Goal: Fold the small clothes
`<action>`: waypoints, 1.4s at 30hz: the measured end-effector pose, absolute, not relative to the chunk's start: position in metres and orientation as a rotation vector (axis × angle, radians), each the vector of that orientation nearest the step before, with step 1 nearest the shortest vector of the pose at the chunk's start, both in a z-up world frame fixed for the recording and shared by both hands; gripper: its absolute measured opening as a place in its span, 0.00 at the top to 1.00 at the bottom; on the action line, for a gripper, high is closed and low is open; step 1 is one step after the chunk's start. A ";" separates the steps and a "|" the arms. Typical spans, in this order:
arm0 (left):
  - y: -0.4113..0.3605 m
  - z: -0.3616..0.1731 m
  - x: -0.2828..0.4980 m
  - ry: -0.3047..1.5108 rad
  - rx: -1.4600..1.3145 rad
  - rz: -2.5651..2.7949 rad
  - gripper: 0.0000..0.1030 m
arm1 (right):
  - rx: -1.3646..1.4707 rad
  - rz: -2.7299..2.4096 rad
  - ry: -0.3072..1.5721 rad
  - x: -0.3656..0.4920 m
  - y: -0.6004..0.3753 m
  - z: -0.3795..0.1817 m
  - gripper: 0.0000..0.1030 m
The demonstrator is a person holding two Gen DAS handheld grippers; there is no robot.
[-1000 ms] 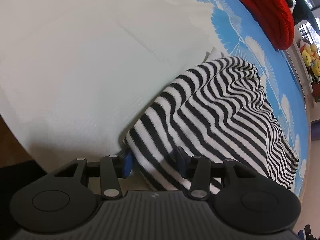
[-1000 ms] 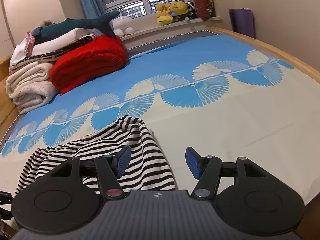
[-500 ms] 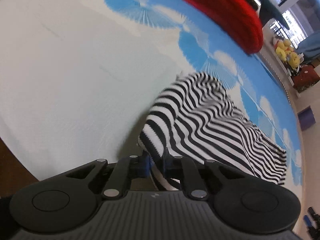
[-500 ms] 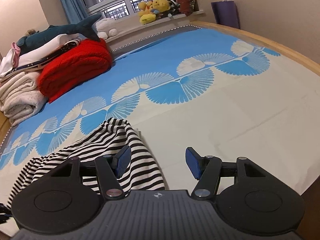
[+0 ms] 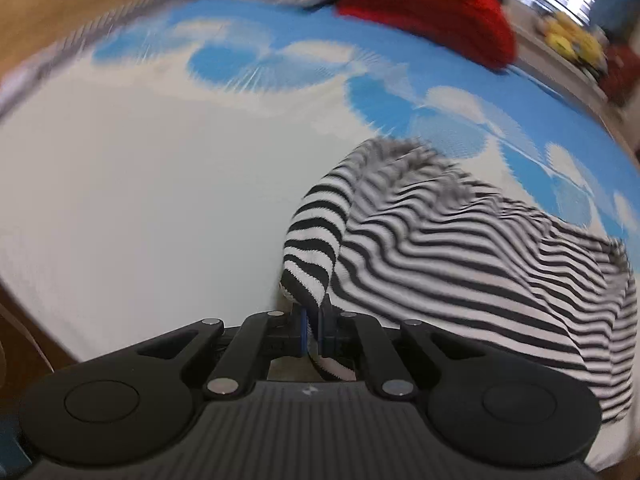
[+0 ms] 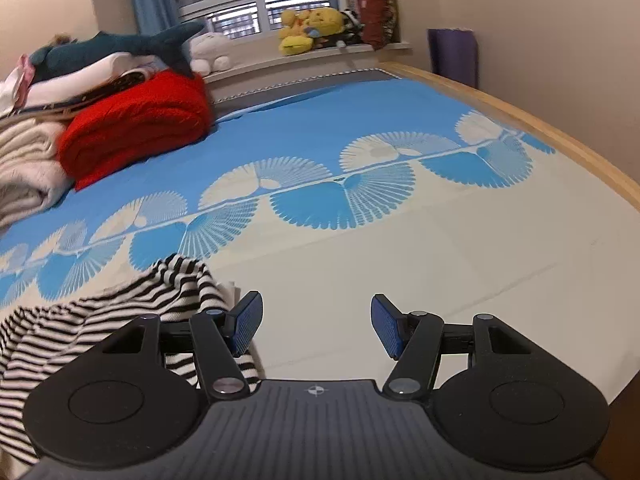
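Observation:
A black-and-white striped garment [image 5: 460,248] lies bunched on the bed's white and blue sheet [image 5: 140,184]. My left gripper [image 5: 313,330] is shut on the garment's near edge and lifts a fold of it off the sheet. In the right wrist view the same garment [image 6: 132,304] lies at the lower left, partly behind the left finger. My right gripper [image 6: 316,330] is open and empty, just right of the garment, over the white part of the sheet [image 6: 440,264].
A folded red knit [image 6: 136,124], a stack of pale folded clothes [image 6: 24,160] and a plush shark [image 6: 120,46] sit at the far left of the bed. Plush toys [image 6: 308,30] line the window sill. The wooden bed frame [image 6: 560,140] runs along the right.
My left gripper closed on the striped garment's edge and has lifted and swung it; the view is blurred with motion. My right gripper stayed open and shifted slightly right of the garment.

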State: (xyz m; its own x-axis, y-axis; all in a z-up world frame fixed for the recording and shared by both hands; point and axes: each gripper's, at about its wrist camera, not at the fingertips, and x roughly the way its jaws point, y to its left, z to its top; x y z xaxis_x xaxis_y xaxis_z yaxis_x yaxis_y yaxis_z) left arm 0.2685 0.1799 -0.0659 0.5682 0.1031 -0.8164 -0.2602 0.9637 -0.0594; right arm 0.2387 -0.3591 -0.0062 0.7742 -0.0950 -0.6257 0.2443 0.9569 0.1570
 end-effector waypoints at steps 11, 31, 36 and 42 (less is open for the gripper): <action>-0.060 0.025 0.264 0.674 0.053 -0.213 0.97 | 0.329 -0.127 0.609 0.234 -0.373 0.002 0.40; -0.046 -0.009 0.262 0.774 0.236 -0.475 0.75 | 0.434 -0.033 0.606 0.227 -0.394 0.000 0.72; 0.018 -0.028 0.273 0.746 0.174 -0.408 0.75 | 0.372 0.108 0.660 0.246 -0.347 -0.003 0.74; 0.048 -0.041 0.279 0.796 0.034 -0.355 0.75 | 0.302 0.247 0.853 0.280 -0.299 -0.030 0.57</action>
